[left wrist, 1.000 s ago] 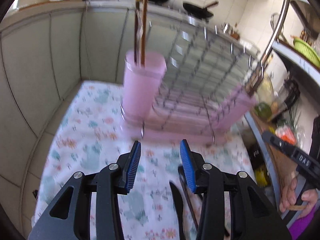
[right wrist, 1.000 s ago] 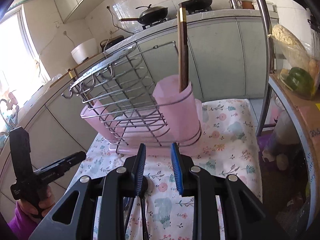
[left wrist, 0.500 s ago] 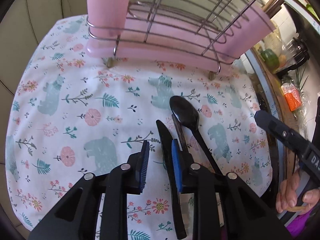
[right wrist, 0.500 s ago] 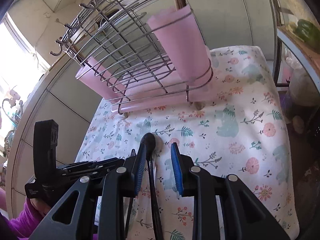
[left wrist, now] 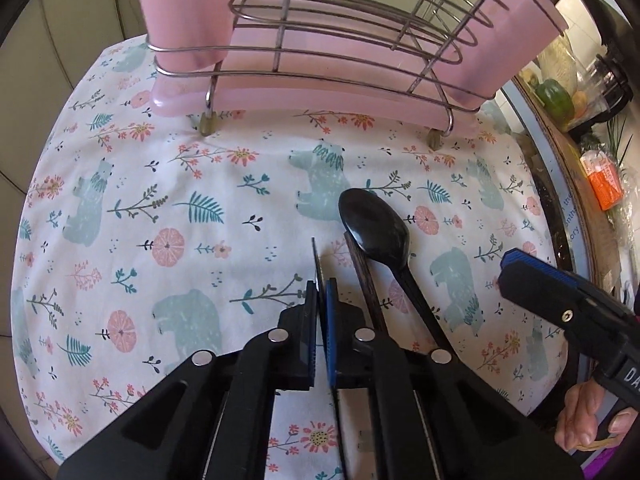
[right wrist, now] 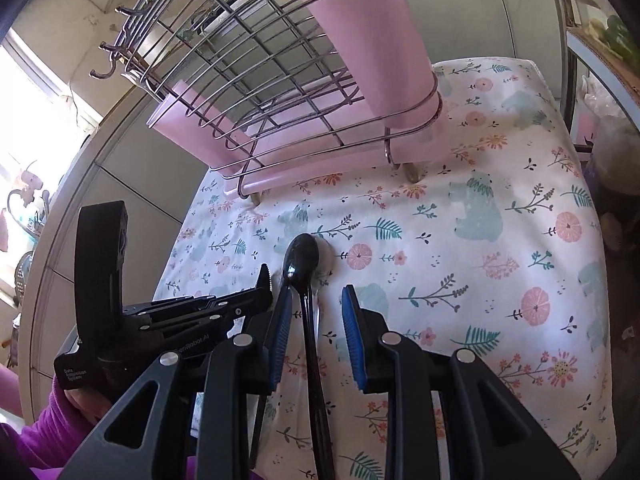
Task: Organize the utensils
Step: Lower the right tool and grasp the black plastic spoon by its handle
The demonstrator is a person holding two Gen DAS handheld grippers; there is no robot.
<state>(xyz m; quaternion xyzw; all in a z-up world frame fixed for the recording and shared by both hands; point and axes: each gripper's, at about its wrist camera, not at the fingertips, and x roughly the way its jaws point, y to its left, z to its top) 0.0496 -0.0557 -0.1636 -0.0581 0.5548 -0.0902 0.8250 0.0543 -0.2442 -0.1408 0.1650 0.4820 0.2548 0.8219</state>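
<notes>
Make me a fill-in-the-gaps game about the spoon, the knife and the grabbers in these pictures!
1. The left gripper is shut on the black serrated ____.
2. The glossy black plastic spoon lies between the ____ gripper's open pads.
3. The pink plastic cups sit in a ____ wire rack.
4. The floral cloth shows flowers and pale blue ____.

Missing words: knife; right; metal; bears

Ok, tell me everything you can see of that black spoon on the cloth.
The black spoon is glossy, plastic by the look, with an oval bowl and a long thin handle. It lies flat on the flowered cloth, bowl toward the pink rack. Its handle runs between the open pads of the right tool, neither pressing it. In the left view it lies against a dark wooden stick.
</notes>
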